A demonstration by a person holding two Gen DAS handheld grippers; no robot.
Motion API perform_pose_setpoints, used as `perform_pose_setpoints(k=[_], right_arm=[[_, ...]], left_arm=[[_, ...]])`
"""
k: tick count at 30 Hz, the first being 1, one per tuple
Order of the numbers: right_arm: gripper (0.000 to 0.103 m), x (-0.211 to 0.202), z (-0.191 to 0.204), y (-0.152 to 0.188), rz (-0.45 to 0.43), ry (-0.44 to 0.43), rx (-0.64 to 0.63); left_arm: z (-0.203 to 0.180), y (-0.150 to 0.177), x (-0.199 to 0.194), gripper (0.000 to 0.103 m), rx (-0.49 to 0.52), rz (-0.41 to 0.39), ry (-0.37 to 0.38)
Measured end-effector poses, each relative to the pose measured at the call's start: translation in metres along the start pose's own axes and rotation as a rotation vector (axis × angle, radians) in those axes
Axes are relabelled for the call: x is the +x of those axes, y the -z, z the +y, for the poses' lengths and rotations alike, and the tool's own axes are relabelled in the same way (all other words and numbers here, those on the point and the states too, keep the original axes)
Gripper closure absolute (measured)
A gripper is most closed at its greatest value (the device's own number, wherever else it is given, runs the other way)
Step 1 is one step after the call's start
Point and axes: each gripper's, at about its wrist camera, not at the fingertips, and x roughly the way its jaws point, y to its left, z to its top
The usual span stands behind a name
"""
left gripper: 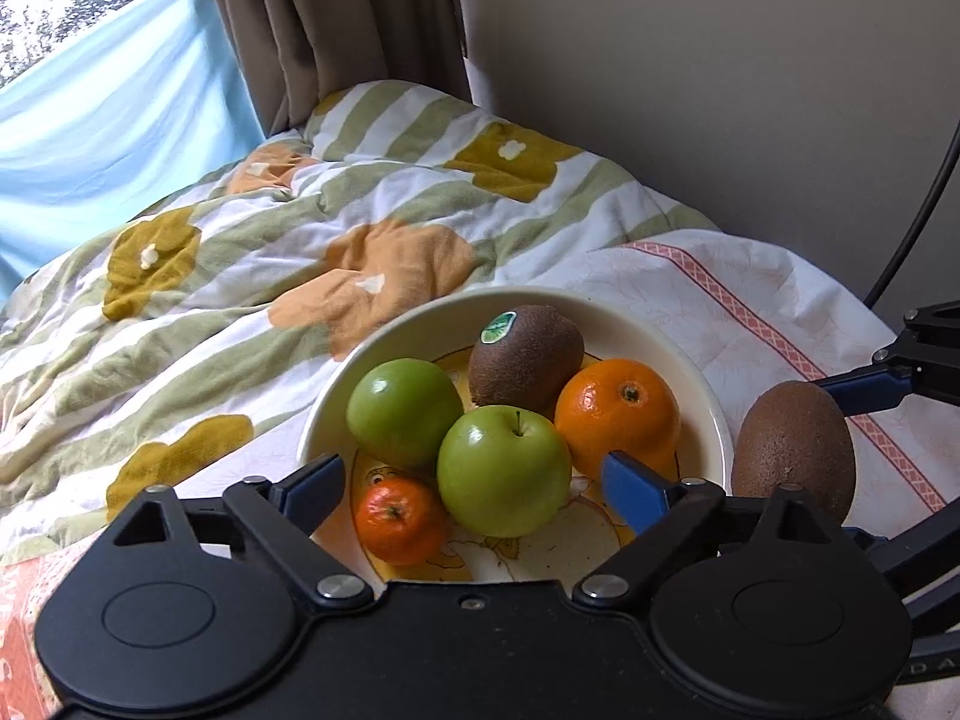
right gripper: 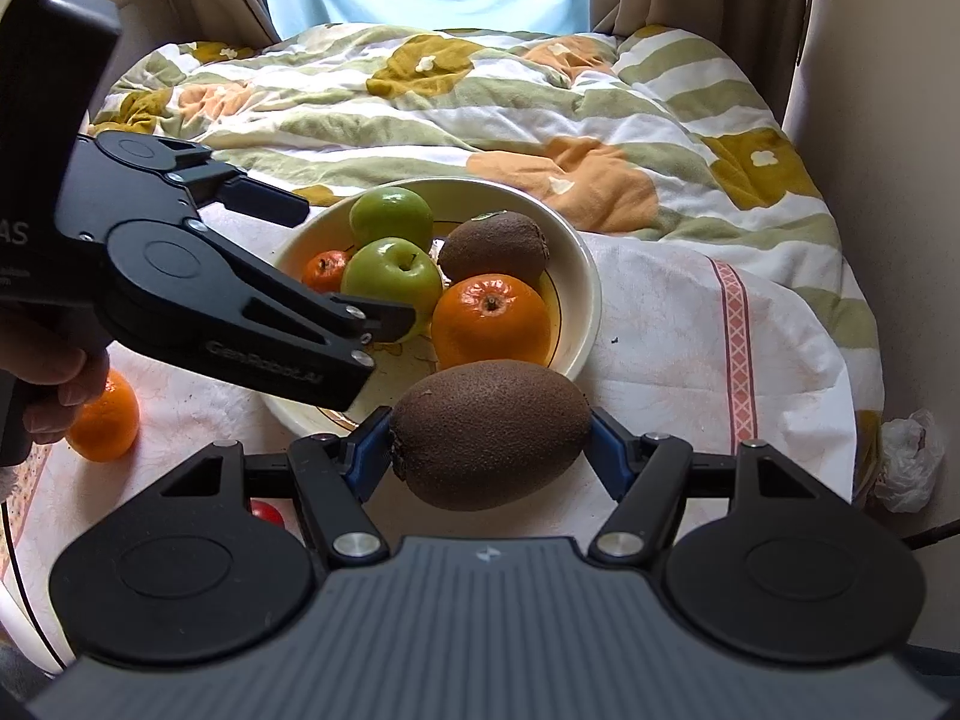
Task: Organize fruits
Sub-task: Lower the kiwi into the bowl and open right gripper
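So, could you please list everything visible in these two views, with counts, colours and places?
bowl: one, cream, on the white cloth.
green apples: two, in the bowl.
oranges: three; a large and a small one in the bowl, one on the cloth outside it.
kiwis: two, brown; one stickered in the bowl, one between the right claw's pads.
quilt: one, striped and floral, behind the bowl.
curtains: brown, by the window.
plastic bag: one, white, far right.
left claw: open, over the bowl.
right claw: shut on the kiwi.
hand: holding the left claw's handle.
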Motion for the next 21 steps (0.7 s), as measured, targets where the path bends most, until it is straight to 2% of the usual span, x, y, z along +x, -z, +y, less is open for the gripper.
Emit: perform_pose_setpoints(k=[4, 9, 13, 21], right_arm=[[0.021, -0.005, 0.003, -0.001, -0.011, -0.007, -0.017], [0.021, -0.011, 0.008, -0.005, -0.027, -0.016, -0.030], [0.021, -0.013, 0.011, -0.008, -0.031, -0.020, -0.026], [0.021, -0.003, 0.029, -0.017, -0.008, -0.040, -0.041]], left_arm=[[0.007, 0.002, -0.019, 0.008, -0.041, -0.019, -0.025], [0.014, 0.004, -0.046, 0.002, -0.094, -0.059, -0.083], [0.020, 0.008, -0.065, 0.001, -0.141, -0.087, -0.096], [0.029, 0.023, -0.089, 0.000, -0.197, -0.106, -0.164]])
